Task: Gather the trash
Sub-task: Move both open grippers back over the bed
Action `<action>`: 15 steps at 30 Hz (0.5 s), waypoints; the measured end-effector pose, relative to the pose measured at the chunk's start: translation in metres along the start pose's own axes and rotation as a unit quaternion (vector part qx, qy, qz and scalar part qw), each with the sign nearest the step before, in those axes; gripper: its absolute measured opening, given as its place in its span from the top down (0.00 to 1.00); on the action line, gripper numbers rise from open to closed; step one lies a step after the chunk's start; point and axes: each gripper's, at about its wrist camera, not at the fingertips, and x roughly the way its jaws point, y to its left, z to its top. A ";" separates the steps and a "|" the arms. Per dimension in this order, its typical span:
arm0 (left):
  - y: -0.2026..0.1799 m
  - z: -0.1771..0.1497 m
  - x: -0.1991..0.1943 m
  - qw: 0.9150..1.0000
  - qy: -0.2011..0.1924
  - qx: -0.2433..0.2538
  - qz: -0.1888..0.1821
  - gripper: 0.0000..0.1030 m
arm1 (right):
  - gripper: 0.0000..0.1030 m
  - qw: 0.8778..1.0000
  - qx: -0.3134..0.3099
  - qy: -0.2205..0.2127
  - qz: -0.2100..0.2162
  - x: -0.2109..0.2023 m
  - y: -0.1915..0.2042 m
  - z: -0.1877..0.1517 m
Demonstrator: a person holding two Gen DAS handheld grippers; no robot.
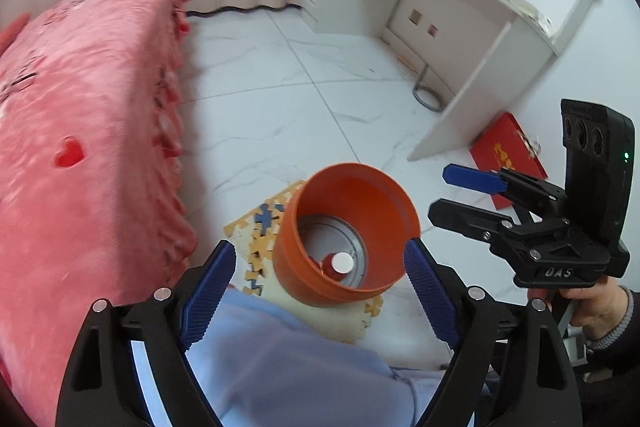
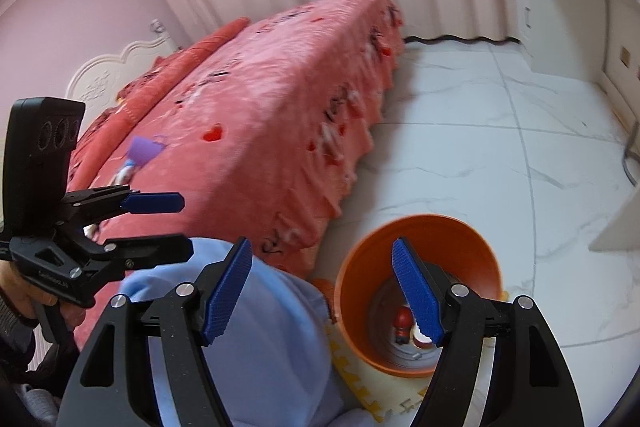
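An orange bin (image 1: 304, 267) stands on a foam puzzle mat (image 1: 256, 223) on the floor beside the bed. Inside it lie a red item with a white top (image 1: 339, 264) and a small red figure (image 2: 402, 323). My left gripper (image 1: 319, 244) hangs open above the bin with nothing between its blue pads. My right gripper (image 1: 440, 193) is open and empty too, to the right of the bin and held by a hand. In the right wrist view the right gripper (image 2: 321, 241) sits over the bin (image 2: 460, 247), with the left gripper (image 2: 186, 223) at far left. A purple cup (image 2: 144, 149) lies on the bed.
A pink bed (image 1: 80, 107) fills the left side. A white desk (image 1: 460, 27) stands at the back right, with a red box (image 1: 504, 151) and a metal ring base (image 1: 428, 95) on the floor by it. Light blue fabric (image 1: 280, 367) lies under the grippers.
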 end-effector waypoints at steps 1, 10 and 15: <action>0.004 -0.004 -0.008 1.000 -0.005 -0.004 0.007 0.16 | 0.30 1.000 -0.006 0.001 0.007 0.000 0.008 0.002; 0.033 -0.039 -0.069 0.996 -0.041 -0.055 0.063 0.11 | 0.26 0.995 -0.067 0.002 0.073 0.000 0.090 0.013; 0.050 -0.072 -0.108 0.988 -0.072 -0.104 0.086 0.07 | 0.20 0.990 -0.097 0.010 0.105 0.005 0.134 0.013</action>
